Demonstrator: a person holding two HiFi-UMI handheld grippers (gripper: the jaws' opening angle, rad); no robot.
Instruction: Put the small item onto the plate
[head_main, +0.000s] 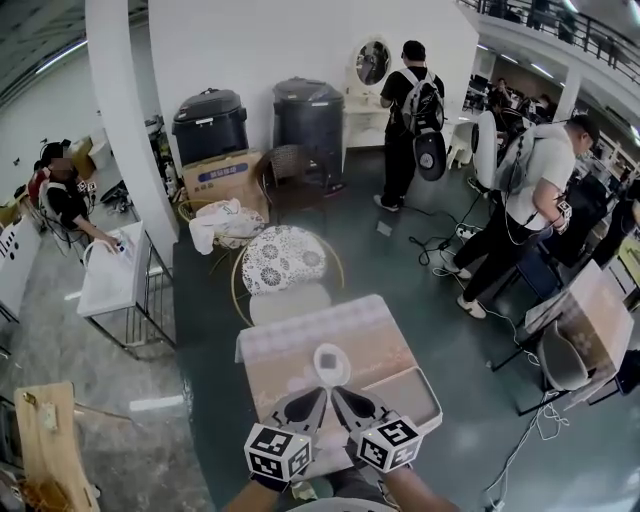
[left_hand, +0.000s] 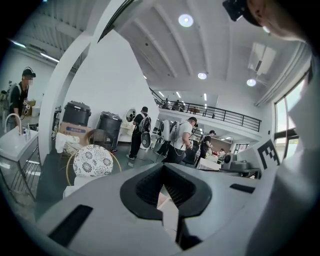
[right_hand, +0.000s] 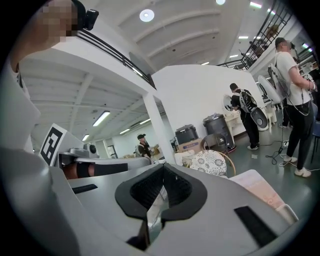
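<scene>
Holding left gripper shut, empty. Facing plate straight ahead on tabletop, just beyond both tips, equally near either. Can't spot small item; maybe grey patch on plate. Holding right gripper shut, empty too.

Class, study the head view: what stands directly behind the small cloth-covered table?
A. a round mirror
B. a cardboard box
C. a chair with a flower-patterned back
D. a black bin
C: the chair with the flower-patterned back stands right at the far edge of the table.
</scene>
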